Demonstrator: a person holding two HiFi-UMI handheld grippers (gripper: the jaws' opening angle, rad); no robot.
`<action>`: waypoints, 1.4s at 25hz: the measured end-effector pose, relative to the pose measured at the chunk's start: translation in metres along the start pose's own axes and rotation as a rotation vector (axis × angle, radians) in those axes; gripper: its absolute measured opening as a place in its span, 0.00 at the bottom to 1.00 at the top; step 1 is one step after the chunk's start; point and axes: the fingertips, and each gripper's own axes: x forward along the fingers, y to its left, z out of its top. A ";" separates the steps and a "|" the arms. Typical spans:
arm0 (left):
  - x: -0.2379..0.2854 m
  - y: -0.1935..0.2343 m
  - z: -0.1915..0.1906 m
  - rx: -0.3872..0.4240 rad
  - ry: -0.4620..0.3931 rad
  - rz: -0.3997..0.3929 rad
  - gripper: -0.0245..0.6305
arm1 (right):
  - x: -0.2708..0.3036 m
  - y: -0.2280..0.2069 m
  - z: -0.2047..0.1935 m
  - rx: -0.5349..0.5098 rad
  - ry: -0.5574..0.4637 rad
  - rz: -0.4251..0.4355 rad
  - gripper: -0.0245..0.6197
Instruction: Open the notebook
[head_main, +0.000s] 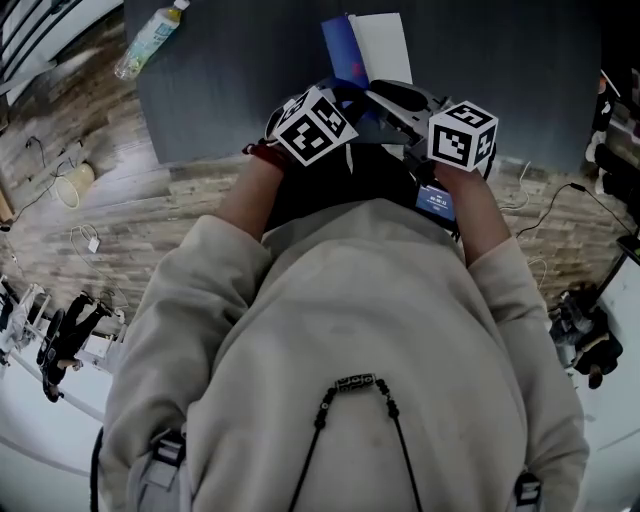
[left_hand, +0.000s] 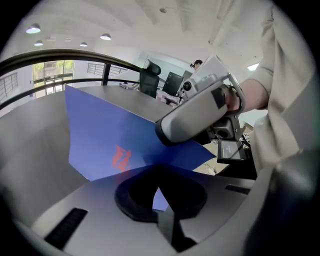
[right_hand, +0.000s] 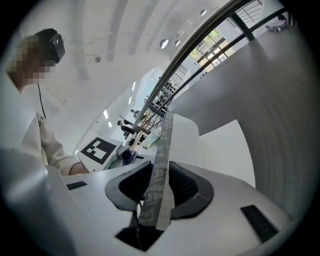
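Both clamp the limp, light-looking notebook (head_main: 385, 45) at the tabletop's (head_main: 220, 100) near edge: left gripper (left_hand: 159, 192) on cover (left_hand: 110, 135), right gripper (right_hand: 159, 185) on pages (right_hand: 163, 150).

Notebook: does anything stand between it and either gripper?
Nothing visible does. The left gripper grips the notebook by its blue cover, and the right gripper holds its other leaf, seen edge-on.

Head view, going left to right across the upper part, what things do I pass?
Cup → plastic bottle → notebook's blue cover → white page.
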 end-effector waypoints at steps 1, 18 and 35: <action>-0.004 -0.001 -0.001 0.002 -0.006 0.010 0.04 | 0.002 0.004 0.000 0.001 0.003 0.012 0.23; -0.100 0.017 -0.038 -0.137 -0.046 0.234 0.04 | 0.074 0.088 -0.009 0.051 0.165 0.292 0.18; -0.117 0.078 -0.144 -0.504 0.049 0.524 0.04 | 0.141 0.060 -0.056 0.055 0.333 0.172 0.19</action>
